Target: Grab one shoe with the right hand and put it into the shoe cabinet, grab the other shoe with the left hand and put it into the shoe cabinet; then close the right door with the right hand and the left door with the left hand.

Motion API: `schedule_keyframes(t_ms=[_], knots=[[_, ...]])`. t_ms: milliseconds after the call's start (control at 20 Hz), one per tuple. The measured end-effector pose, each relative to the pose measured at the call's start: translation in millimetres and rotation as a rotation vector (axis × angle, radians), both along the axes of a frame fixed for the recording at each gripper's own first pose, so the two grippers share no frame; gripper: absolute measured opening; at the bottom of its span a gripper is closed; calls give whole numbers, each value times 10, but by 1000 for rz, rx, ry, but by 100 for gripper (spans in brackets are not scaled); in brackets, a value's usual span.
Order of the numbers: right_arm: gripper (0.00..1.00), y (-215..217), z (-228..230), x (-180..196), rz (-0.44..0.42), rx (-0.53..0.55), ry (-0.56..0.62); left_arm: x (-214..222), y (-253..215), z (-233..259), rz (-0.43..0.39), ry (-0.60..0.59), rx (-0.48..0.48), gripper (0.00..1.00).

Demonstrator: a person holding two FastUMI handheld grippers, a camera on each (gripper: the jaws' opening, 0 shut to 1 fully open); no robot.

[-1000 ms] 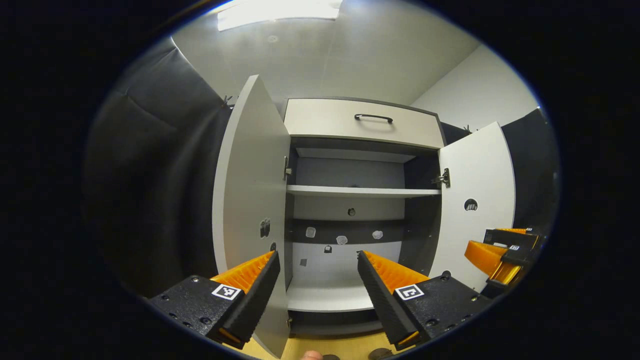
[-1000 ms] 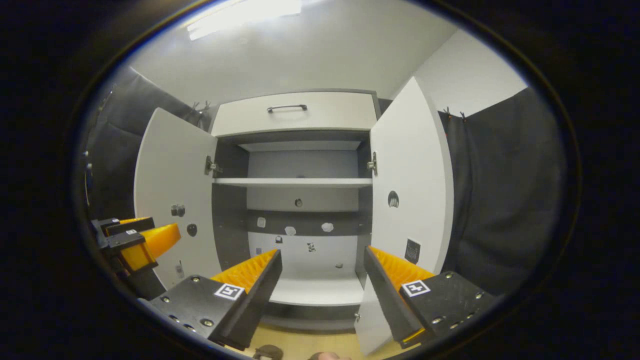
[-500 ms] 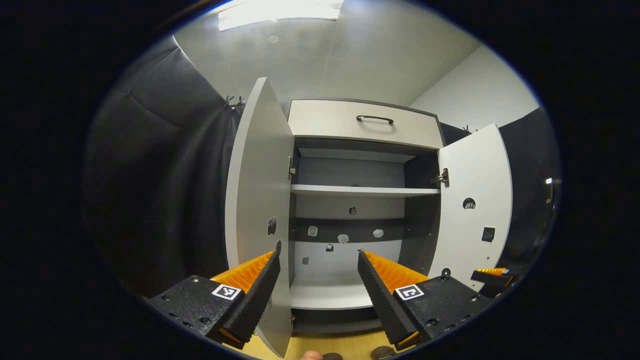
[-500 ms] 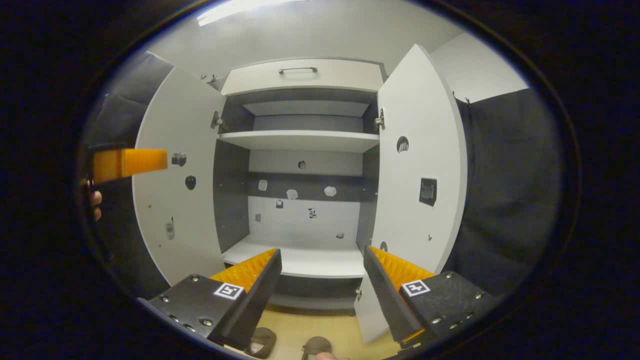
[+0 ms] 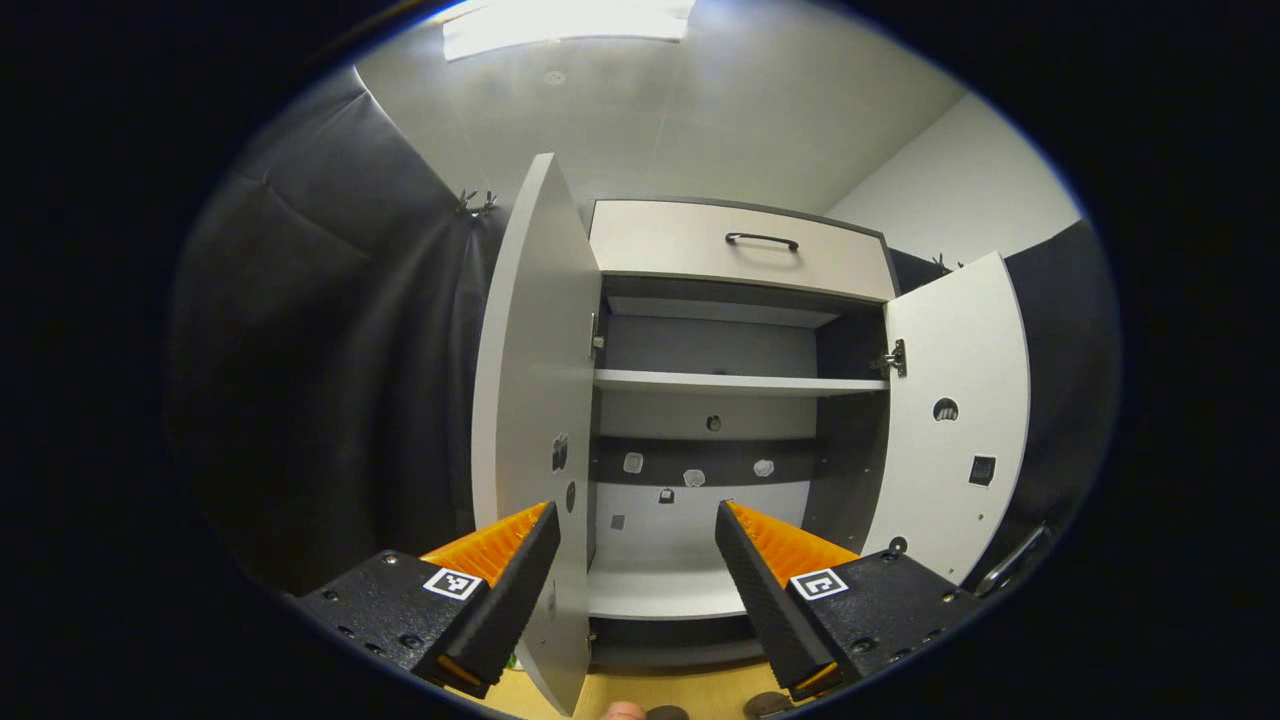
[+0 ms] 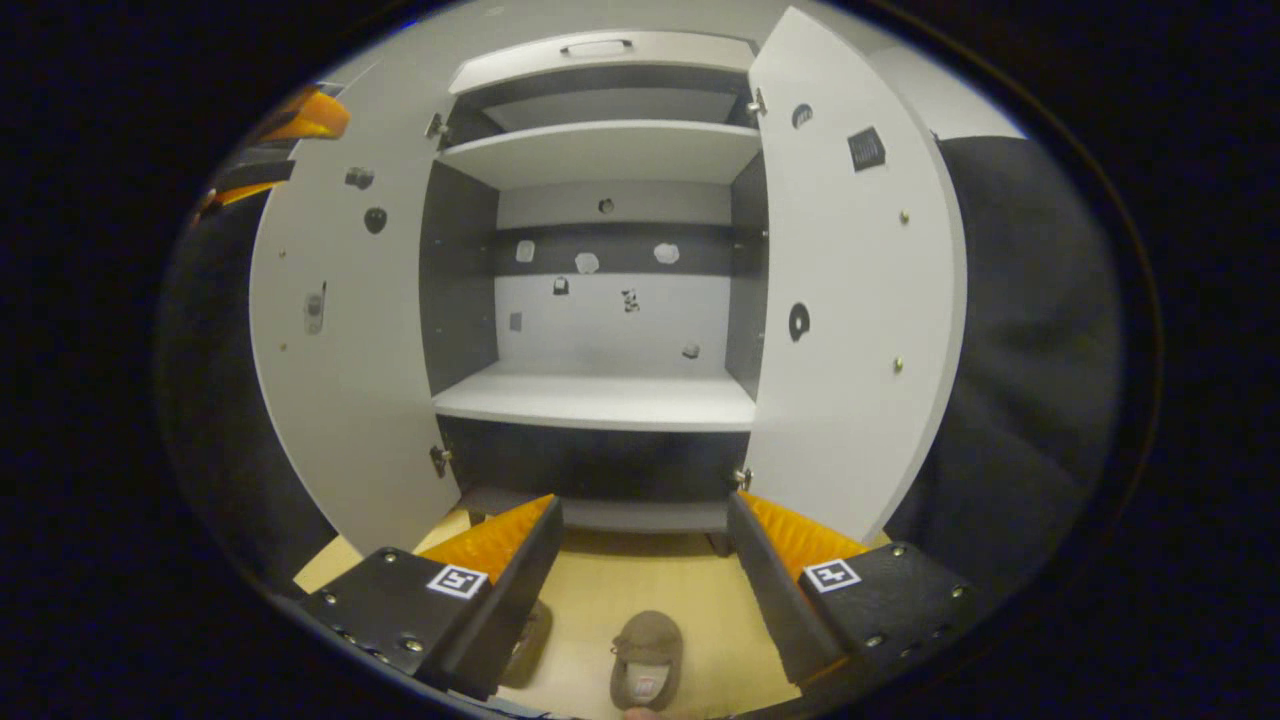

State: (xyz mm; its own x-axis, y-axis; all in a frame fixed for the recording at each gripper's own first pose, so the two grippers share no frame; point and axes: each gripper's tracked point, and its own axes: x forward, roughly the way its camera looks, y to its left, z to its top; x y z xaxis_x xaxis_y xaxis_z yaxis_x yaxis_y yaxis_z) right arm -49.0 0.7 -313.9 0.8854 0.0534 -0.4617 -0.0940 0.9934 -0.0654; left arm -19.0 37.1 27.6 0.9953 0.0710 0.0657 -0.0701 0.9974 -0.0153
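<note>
Both hand-held grippers are wide open and empty. The right hand-held gripper (image 6: 645, 515) tilts down toward a brown shoe (image 6: 647, 657) on the floor (image 6: 640, 580), likely to grab it. The shoe cabinet (image 6: 600, 400) stands open ahead; the left hand-held gripper (image 5: 635, 520) faces it.

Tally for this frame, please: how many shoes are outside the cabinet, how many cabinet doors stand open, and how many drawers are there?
brown slipper-style shoes: 2
open white cabinet doors: 2
white drawer with a dark handle: 1
Total: 5
</note>
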Motion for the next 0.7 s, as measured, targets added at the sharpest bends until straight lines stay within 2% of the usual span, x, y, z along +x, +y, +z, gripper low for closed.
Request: schedule_keyframes(t_ms=[100,150,200,300,350,550,700], knots=[[96,-28,-362,-109,17,-6,57,-3,31,14,8,-7,2,93],[96,-45,-540,-172,22,-9,91,-1,44,28,12,-8,2,96],[99,-68,-710,-227,24,-11,123,-4,57,25,16,-11,2,96],[96,-98,-1045,-342,25,-17,190,-8,87,35,23,-11,2,93],[100,-103,-1198,-397,25,-18,224,-3,102,31,27,-11,4,93],[100,-30,-1721,-631,32,18,370,5,113,6,30,-2,-1,93],[95,0,-2081,-787,51,10,464,24,135,-20,36,7,-1,94]])
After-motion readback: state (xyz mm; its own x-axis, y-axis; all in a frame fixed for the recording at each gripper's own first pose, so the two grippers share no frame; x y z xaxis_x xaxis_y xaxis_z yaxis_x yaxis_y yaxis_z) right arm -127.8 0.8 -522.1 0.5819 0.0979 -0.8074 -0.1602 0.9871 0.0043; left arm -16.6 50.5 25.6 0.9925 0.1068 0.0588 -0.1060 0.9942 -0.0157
